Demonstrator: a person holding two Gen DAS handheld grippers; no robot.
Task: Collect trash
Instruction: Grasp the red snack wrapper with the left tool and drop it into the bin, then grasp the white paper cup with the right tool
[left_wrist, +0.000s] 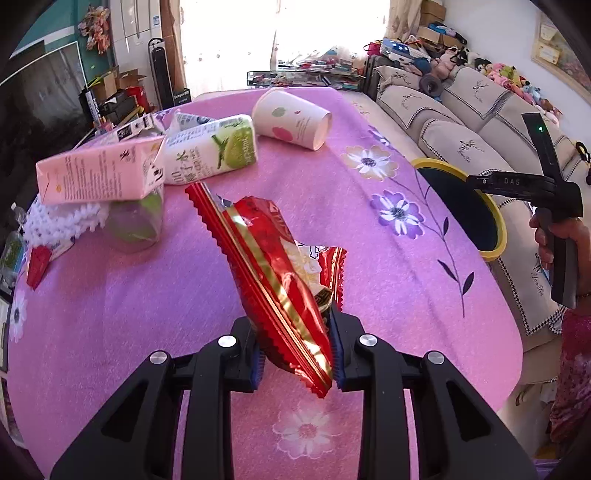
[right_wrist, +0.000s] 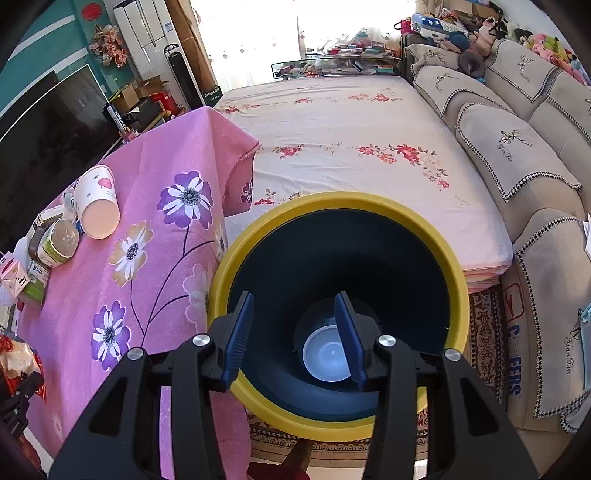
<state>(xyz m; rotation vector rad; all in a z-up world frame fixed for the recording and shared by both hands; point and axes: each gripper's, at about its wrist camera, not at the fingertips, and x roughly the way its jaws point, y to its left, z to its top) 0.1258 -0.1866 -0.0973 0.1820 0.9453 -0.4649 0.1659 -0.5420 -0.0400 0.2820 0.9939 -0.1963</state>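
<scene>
My left gripper (left_wrist: 297, 354) is shut on a red and gold foil snack wrapper (left_wrist: 273, 266) and holds it above the pink flowered tablecloth (left_wrist: 110, 314). A paper cup (left_wrist: 291, 118) lies on its side at the back. A white and green carton (left_wrist: 210, 147) and a pink carton (left_wrist: 99, 177) lie at the left. My right gripper (right_wrist: 295, 336) is open and empty over the mouth of a yellow-rimmed dark bin (right_wrist: 332, 206); a white cup (right_wrist: 327, 356) lies at the bin's bottom. The bin (left_wrist: 493, 229) also shows at the table's right edge.
A clear jar with green contents (left_wrist: 136, 221), a white net wrap (left_wrist: 62, 221) and a small red wrapper (left_wrist: 37, 264) lie at the table's left. A bed with a floral sheet (right_wrist: 351, 129) is behind the bin. A beige sofa (right_wrist: 535, 166) runs along the right.
</scene>
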